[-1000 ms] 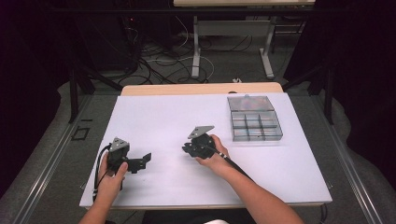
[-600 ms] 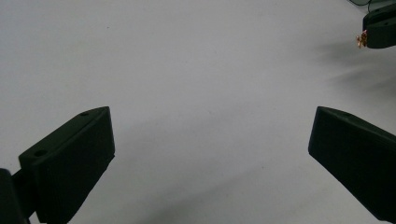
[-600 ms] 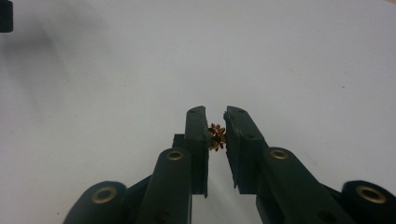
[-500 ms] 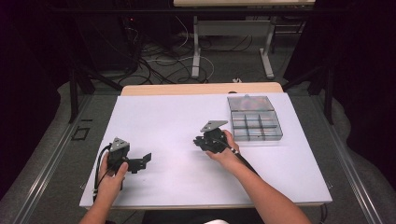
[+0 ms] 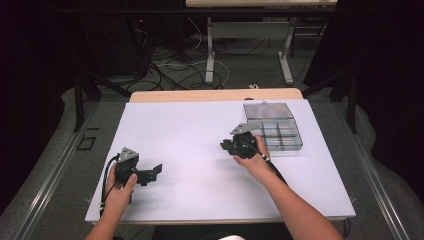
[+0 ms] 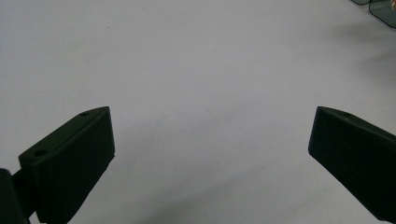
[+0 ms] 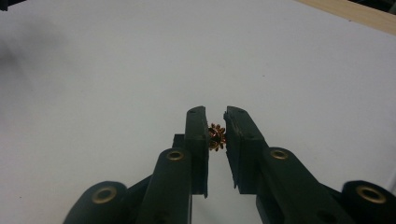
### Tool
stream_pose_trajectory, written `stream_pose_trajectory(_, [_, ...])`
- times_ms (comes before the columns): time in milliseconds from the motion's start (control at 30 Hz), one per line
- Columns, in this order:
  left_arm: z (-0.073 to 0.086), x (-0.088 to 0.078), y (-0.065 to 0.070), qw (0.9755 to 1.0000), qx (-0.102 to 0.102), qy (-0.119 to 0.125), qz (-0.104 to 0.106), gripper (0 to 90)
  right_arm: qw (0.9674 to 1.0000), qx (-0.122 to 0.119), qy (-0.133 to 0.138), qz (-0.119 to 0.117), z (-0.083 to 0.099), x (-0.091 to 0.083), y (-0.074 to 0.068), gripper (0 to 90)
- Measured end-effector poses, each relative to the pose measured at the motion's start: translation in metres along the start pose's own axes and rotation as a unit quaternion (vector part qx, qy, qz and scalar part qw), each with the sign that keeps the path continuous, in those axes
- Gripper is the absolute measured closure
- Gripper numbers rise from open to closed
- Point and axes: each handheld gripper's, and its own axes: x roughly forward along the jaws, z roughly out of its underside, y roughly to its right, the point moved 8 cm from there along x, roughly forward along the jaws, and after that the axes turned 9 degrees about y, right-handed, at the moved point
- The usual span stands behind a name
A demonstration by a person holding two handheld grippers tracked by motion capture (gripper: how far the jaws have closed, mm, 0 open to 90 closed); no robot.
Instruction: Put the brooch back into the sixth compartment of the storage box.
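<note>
right gripper (image 7: 216,128) pinching spiky brass gear (image 7: 216,136) — toothed, shiny

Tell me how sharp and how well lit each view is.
High view: soft and dim, dark surroundings, the white table evenly lit. Left gripper view: the black fingers are blurred and cast faint shadows. Right gripper view: the small gold toothed gear is fairly sharp; a shadow darkens the top left corner.
</note>
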Motion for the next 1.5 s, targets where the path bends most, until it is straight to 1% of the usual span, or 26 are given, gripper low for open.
stream_pose_trajectory(33, [0.000, 0.000, 0.000, 1.0000, 0.000, 0.000, 0.000, 0.6, 1.0000, 0.001, 0.001, 0.003, 0.000, -0.002, 0.002, 79.5])
stream_pose_trajectory(100, [0.000, 0.000, 0.000, 1.0000, 0.000, 0.000, 0.000, 0.6, 0.9998, 0.006, 0.018, 0.007, -0.002, -0.003, 0.007, 79.5])
stream_pose_trajectory(133, [0.000, 0.000, 0.000, 1.0000, -0.001, 0.000, 0.000, 0.6, 0.9999, 0.007, 0.002, 0.012, -0.001, -0.007, 0.009, 79.5])
stream_pose_trajectory(167, [0.000, 0.000, 0.000, 1.0000, -0.001, 0.000, 0.000, 0.6, 0.9998, 0.006, 0.014, 0.013, -0.001, -0.008, 0.012, 79.5])
stream_pose_trajectory(200, [0.000, 0.000, 0.000, 1.0000, -0.001, 0.000, -0.001, 0.6, 0.9998, 0.009, 0.013, 0.014, -0.001, -0.010, 0.014, 79.5])
stream_pose_trajectory(233, [0.000, 0.000, 0.000, 1.0000, -0.001, 0.000, -0.001, 0.6, 0.9996, 0.011, 0.017, 0.018, -0.001, -0.011, 0.016, 79.5])
stream_pose_trajectory(267, [0.000, 0.000, 0.000, 1.0000, -0.001, 0.000, -0.001, 0.6, 0.9997, 0.014, 0.010, 0.018, -0.001, -0.014, 0.018, 79.5])
stream_pose_trajectory(300, [0.000, 0.000, 0.000, 1.0000, -0.001, 0.000, -0.001, 0.6, 0.9995, 0.014, 0.019, 0.022, -0.001, -0.015, 0.021, 79.5])
stream_pose_trajectory(467, [0.000, 0.000, 0.000, 1.0000, 0.000, 0.000, -0.001, 0.6, 0.9991, 0.018, 0.023, 0.030, -0.001, -0.023, 0.030, 79.5])
stream_pose_trajectory(500, [0.000, 0.000, 0.000, 1.0000, -0.001, 0.000, -0.001, 0.6, 0.9989, 0.024, 0.023, 0.033, -0.002, -0.025, 0.031, 79.5])
stream_pose_trajectory(533, [0.000, 0.000, 0.000, 1.0000, -0.001, 0.000, -0.001, 0.6, 0.9990, 0.020, 0.025, 0.032, -0.002, -0.027, 0.033, 79.5])
stream_pose_trajectory(667, [0.000, 0.000, 0.000, 1.0000, -0.001, 0.000, -0.001, 0.6, 0.9985, 0.025, 0.024, 0.042, -0.001, -0.034, 0.041, 79.5])
stream_pose_trajectory(700, [0.000, 0.000, 0.000, 1.0000, -0.001, 0.000, -0.001, 0.6, 0.9983, 0.024, 0.030, 0.044, -0.001, -0.035, 0.043, 79.5])
stream_pose_trajectory(767, [0.000, 0.000, 0.000, 1.0000, 0.000, 0.000, -0.001, 0.6, 0.9980, 0.030, 0.030, 0.046, -0.001, -0.038, 0.045, 79.5])
stream_pose_trajectory(1133, [0.000, 0.001, 0.000, 1.0000, 0.000, -0.001, -0.001, 0.6, 0.9969, 0.036, 0.034, 0.061, 0.000, -0.049, 0.058, 79.5])
stream_pose_trajectory(1200, [0.000, 0.002, 0.000, 1.0000, 0.000, 0.005, -0.004, 0.6, 0.9966, 0.041, 0.034, 0.063, 0.000, -0.051, 0.060, 79.5])
stream_pose_trajectory(1233, [0.000, 0.001, 0.000, 1.0000, -0.001, 0.004, -0.002, 0.6, 0.9965, 0.038, 0.035, 0.066, 0.000, -0.052, 0.062, 79.5])
stream_pose_trajectory(1267, [0.000, 0.001, 0.001, 1.0000, -0.002, 0.004, -0.003, 0.6, 0.9963, 0.043, 0.035, 0.066, 0.000, -0.053, 0.062, 79.5])
stream_pose_trajectory(1400, [0.000, 0.001, 0.001, 1.0000, -0.001, 0.004, -0.002, 0.6, 0.9960, 0.040, 0.035, 0.072, 0.001, -0.057, 0.068, 79.5])
stream_pose_trajectory(1433, [0.000, 0.001, 0.001, 1.0000, -0.002, 0.005, -0.002, 0.6, 0.9956, 0.045, 0.037, 0.074, 0.001, -0.057, 0.068, 79.5])
stream_pose_trajectory(1500, [0.000, 0.001, 0.000, 1.0000, -0.002, 0.004, -0.004, 0.6, 0.9954, 0.046, 0.034, 0.077, 0.002, -0.059, 0.071, 79.5])
